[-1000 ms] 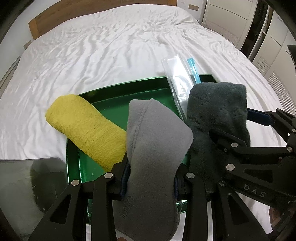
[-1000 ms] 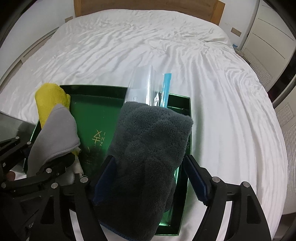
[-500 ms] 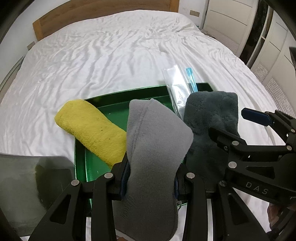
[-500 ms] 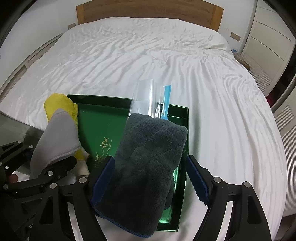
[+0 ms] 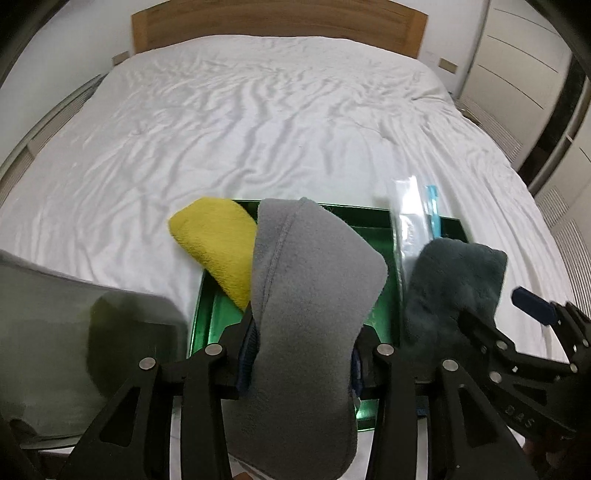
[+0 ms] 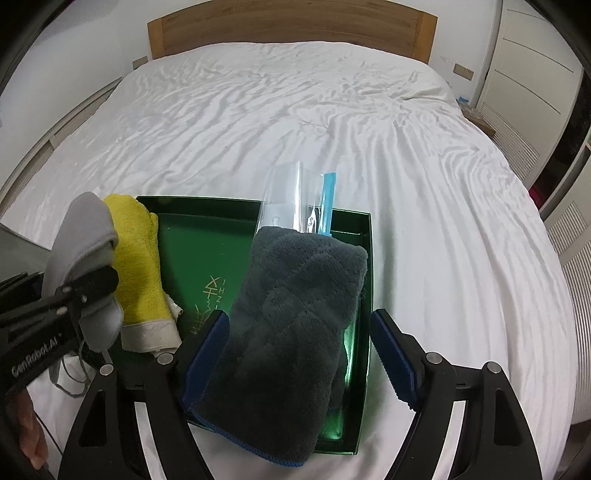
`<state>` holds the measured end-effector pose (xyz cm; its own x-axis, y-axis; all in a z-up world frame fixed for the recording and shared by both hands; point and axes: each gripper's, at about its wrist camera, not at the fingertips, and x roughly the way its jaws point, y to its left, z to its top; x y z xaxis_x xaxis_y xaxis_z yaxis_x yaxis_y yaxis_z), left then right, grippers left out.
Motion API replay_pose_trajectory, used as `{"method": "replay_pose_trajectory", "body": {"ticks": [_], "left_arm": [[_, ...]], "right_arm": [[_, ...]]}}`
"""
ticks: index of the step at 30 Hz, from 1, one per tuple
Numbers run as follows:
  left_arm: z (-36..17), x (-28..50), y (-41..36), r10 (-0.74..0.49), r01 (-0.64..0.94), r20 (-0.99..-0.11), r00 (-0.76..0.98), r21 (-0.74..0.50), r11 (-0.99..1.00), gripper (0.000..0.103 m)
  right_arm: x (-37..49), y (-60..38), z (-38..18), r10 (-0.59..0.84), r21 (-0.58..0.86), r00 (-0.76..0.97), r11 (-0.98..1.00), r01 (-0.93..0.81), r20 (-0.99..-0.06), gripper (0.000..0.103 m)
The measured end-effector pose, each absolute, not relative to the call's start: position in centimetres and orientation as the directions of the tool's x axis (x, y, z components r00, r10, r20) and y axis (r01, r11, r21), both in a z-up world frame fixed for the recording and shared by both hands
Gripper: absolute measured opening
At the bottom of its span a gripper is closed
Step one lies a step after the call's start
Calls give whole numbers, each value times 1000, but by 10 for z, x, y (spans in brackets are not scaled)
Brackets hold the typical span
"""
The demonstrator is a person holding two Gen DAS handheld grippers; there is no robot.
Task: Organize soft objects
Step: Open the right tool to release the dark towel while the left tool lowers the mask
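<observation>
My left gripper (image 5: 301, 354) is shut on a light grey fleece cloth (image 5: 310, 280), held up over the left part of a green tray (image 6: 207, 243); the cloth also shows in the right wrist view (image 6: 85, 236). A yellow towel (image 6: 138, 258) lies on the tray's left side, over its edge. A dark grey towel (image 6: 295, 306) lies along the tray's right side. My right gripper (image 6: 299, 354) is open, with its jaws either side of the dark towel's near end.
A clear plastic packet with a blue strip (image 6: 299, 203) leans on the tray's far rim. The tray sits on a bed with a wrinkled white sheet (image 6: 295, 122). A wooden headboard (image 6: 288, 33) is at the back and white cupboards (image 6: 535, 74) at the right.
Both grippers have lifted and drawn back from the tray, so more of the bed shows. The left still holds the grey cloth. The dark towel stays on the tray.
</observation>
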<state>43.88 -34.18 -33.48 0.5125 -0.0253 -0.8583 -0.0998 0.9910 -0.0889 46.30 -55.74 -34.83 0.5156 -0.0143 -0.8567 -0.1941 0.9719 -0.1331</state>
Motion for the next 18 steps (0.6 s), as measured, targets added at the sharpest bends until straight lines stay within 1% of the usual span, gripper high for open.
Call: {"method": "replay_pose_trajectory", "body": {"ticks": [3, 5, 8, 10, 15, 18], "left_arm": [[-339, 444, -335, 7, -167, -865, 502, -90, 982, 43], [-344, 447, -329, 1, -203, -875, 485, -112, 973, 44], [-350, 451, -325, -20, -232, -883, 469, -145, 962, 51], [-352, 452, -323, -16, -247, -885, 465, -147, 958, 51], [-355, 454, -320, -54, -261, -887, 458, -192, 946, 52], [-350, 452, -329, -63, -220, -877, 477, -188, 957, 52]], "right_arm": [[461, -560, -347, -12, -130, 516, 972, -194, -857, 79], [460, -562, -347, -10, -129, 516, 973, -194, -857, 79], [460, -565, -345, -11, -127, 519, 974, -189, -855, 79], [459, -568, -343, -9, -123, 523, 975, -183, -852, 79], [455, -572, -339, -4, -115, 530, 978, -176, -848, 79], [453, -574, -340, -2, -110, 531, 979, -172, -848, 79]]}}
